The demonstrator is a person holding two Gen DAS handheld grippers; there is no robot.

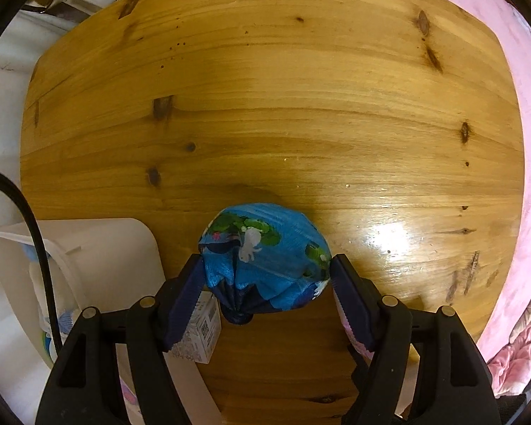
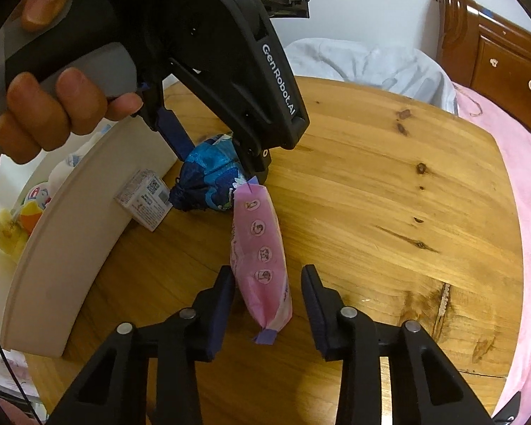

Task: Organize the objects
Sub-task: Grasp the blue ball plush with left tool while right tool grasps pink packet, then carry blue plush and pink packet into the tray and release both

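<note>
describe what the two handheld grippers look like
Both are black plastic. The left gripper has a bulky black body with white "GenRobot.AI" lettering, a grey handle and dark blue ribbed pads. The right gripper has silver pivot pins and the same blue pads.

Standing at the centre of the room: a varnished pine table (image 2: 389, 191), knotty and golden. Catching a bright glare from overhead light on its near right part (image 1: 389, 237). Running along its right edge: a bed covered in pink fabric (image 2: 524, 191). Rising behind that, beyond the table's far right corner: a dark carved wooden headboard (image 2: 492, 49). Lying heaped past the table's far edge: crumpled white bedding (image 2: 364, 60). Showing above the bedding: a plain pale wall (image 2: 364, 0).
</note>
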